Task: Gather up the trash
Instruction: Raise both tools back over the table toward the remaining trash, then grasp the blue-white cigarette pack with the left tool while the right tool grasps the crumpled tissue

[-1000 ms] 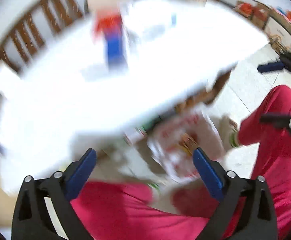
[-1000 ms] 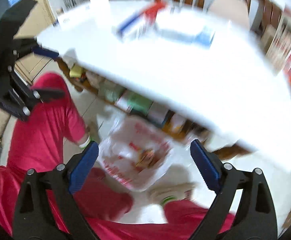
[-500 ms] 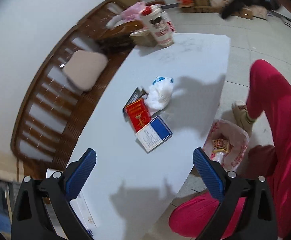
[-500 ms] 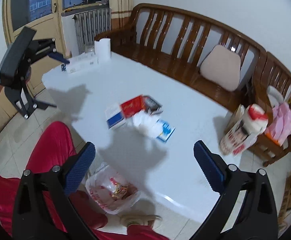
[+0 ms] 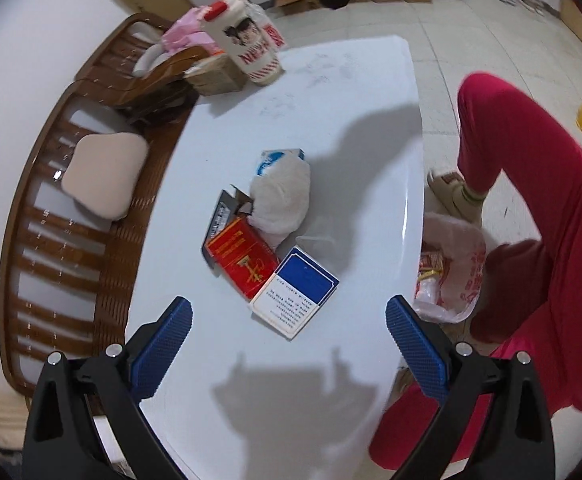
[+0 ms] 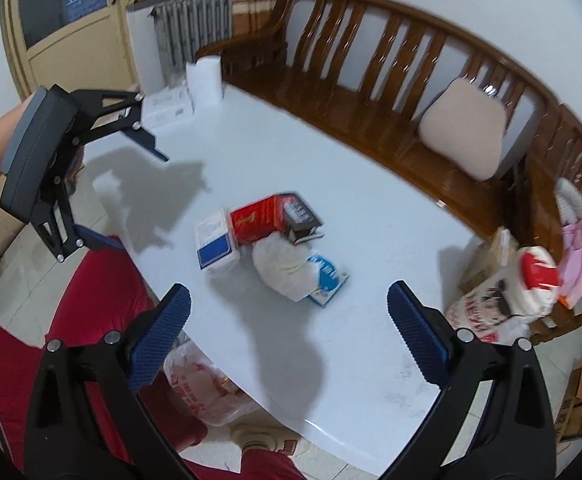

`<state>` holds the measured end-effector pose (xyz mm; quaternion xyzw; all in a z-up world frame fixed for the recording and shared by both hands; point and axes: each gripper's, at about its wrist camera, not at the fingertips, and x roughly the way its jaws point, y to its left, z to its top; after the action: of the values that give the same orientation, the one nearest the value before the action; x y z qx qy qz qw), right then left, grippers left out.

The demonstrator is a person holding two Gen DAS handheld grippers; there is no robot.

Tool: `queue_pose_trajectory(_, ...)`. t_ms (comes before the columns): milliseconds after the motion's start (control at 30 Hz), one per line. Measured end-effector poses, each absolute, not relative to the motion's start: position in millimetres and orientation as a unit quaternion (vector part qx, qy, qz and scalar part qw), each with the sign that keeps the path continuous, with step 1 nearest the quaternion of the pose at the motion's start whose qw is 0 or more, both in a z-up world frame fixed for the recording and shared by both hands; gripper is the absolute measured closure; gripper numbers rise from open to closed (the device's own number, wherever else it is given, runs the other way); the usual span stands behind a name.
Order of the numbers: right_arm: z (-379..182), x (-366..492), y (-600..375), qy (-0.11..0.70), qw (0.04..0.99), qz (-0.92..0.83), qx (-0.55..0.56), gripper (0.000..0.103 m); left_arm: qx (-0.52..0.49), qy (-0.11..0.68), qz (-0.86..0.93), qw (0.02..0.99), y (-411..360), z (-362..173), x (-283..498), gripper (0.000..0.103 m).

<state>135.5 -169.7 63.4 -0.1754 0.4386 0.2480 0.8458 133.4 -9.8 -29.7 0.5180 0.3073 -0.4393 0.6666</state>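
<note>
A pile of trash lies mid-table: a blue-and-white box (image 5: pixel 295 297) (image 6: pixel 215 244), a red box (image 5: pixel 242 262) (image 6: pixel 257 219), a grey opened carton (image 5: pixel 224 214) (image 6: pixel 301 216), a crumpled white bag (image 5: pixel 281 200) (image 6: pixel 285 266) and a blue-printed packet (image 5: pixel 279 157) (image 6: pixel 327 278). A plastic trash bag (image 5: pixel 455 272) (image 6: pixel 203 384) sits on the floor beside the table. My left gripper (image 5: pixel 287 344) hovers open and empty above the pile; it also shows in the right wrist view (image 6: pixel 131 184). My right gripper (image 6: pixel 289 334) is open and empty above the near table edge.
The white table (image 5: pixel 331 92) (image 6: pixel 371 220) stands against a wooden bench (image 6: pixel 371 80) with a beige cushion (image 5: pixel 103 172) (image 6: pixel 465 128). A large sack (image 5: pixel 251 52) (image 6: pixel 503 300) stands at one end, a paper roll (image 6: pixel 205 80) and a white box (image 6: pixel 167 108) at the other. The person's red-trousered legs (image 5: pixel 531 200) are beside the table.
Both grippers have risen from looking under the table edge at the floor bag to looking down on the tabletop. The left one has come closer to the pile.
</note>
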Motion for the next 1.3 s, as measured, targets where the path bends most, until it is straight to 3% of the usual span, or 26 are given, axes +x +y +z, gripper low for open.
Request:
queue_pose_trajectory(233, 17.2, 163.8, -152.6, 0.487, 0.809, 0.269, -0.188, 0.007, 0.547, 0.329, -0.441, 0.631, -19.2, -73.8, 159.3, 0.008)
queue_pose_trajectory(500, -21.7, 180.2, -136.4, 0.523, 0.775, 0.296, -0.196, 0.007, 0.58, 0.261, -0.459, 0.62, -13.9, -99.1, 162.3, 0.008)
queue_pose_trajectory(667, -44.9, 189.8, -129.5, 0.54, 0.755, 0.311, -0.205, 0.007, 0.594, 0.26, -0.471, 0.598, -14.1, -115.0, 166.0, 0.008)
queue_pose_trajectory(1300, -88.5, 217.1, -114.0, 0.56, 0.727, 0.333, -0.217, 0.007, 0.639, 0.213, -0.472, 0.568, -16.6, -152.3, 167.3, 0.008)
